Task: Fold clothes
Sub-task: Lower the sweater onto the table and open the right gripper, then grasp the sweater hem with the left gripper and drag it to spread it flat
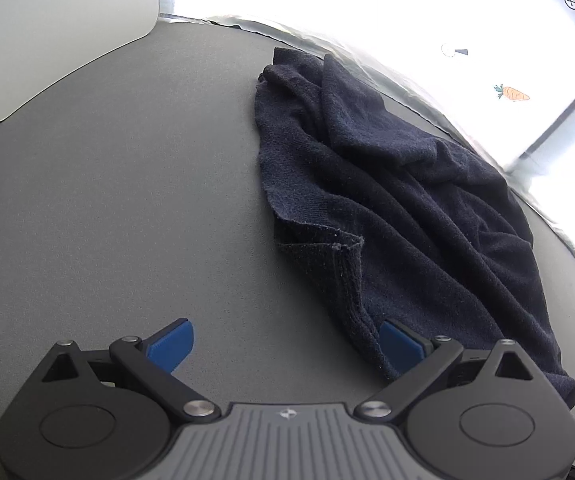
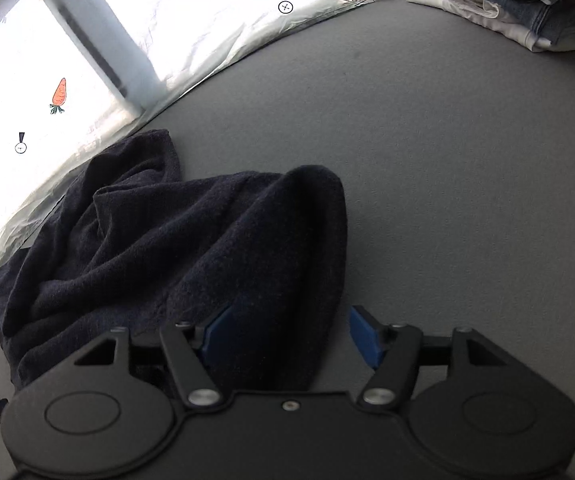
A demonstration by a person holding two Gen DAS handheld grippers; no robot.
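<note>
A dark navy knit garment [image 1: 399,200] lies crumpled, seemingly unfolded, on grey surface.

Grey tabletop [image 1: 127,200]; bright white backdrop [image 2: 207,20] with carrot sticker [image 2: 58,95].

Nubby knit garment [image 1: 399,184], matt tabletop [image 1: 127,200]

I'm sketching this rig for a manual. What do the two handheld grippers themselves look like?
Both match: the left gripper and right gripper have blue finger pads on black linkage arms with silver pivot bolts and round black side discs. The left's centre plate is ribbed grey with a small emblem. No cables or sleeves show.
</note>
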